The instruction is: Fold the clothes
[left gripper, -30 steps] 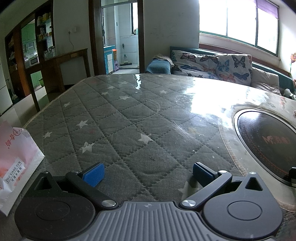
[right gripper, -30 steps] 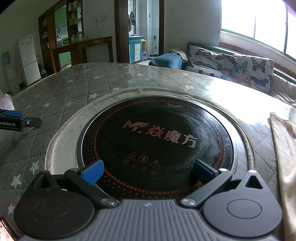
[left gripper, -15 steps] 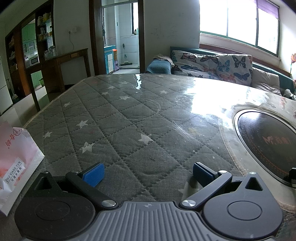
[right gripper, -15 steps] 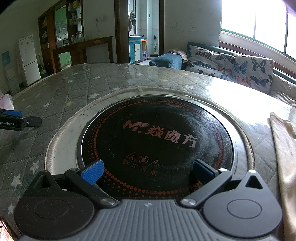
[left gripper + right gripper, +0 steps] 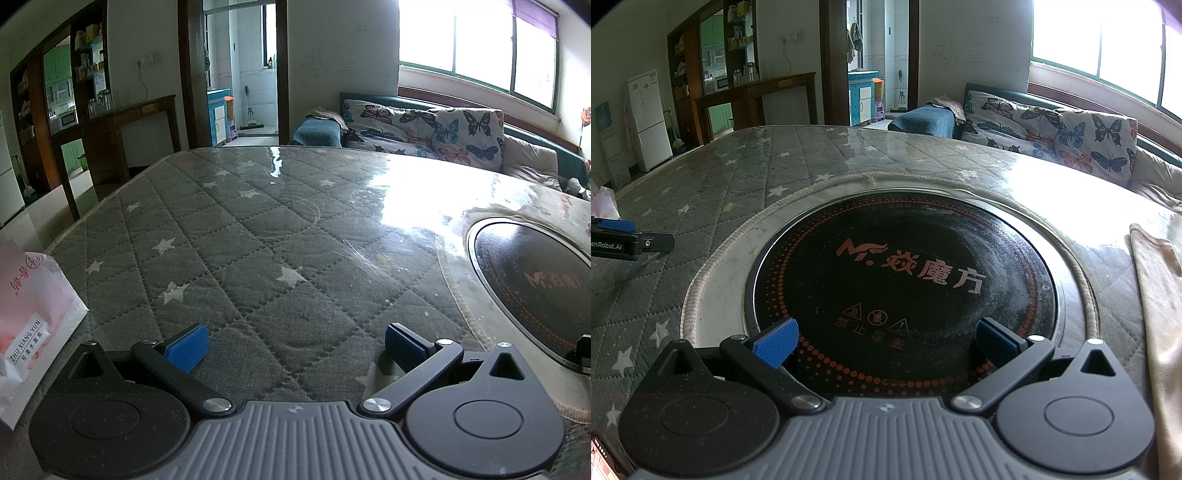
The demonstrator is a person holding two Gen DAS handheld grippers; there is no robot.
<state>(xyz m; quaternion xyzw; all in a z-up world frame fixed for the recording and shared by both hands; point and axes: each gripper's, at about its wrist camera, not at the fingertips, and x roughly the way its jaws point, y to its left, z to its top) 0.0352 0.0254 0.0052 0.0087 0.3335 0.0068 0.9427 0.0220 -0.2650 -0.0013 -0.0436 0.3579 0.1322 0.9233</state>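
Quilted grey star-print tabletop [image 5: 229, 258], both claws low over it, nothing held.

Left claw [image 5: 295, 345] spread wide above bare quilting; pink-and-white paper bag [image 5: 29, 325] at its left. Right claw [image 5: 886, 341] spread wide over the black round cooktop [image 5: 905, 273] set into the tabletop. Beige garment [image 5: 1160, 295] lies flat along the far right edge, well right of the right claw, apart from its blue pads [image 5: 775, 341]. Butterfly-print sofa [image 5: 1052, 129] behind.
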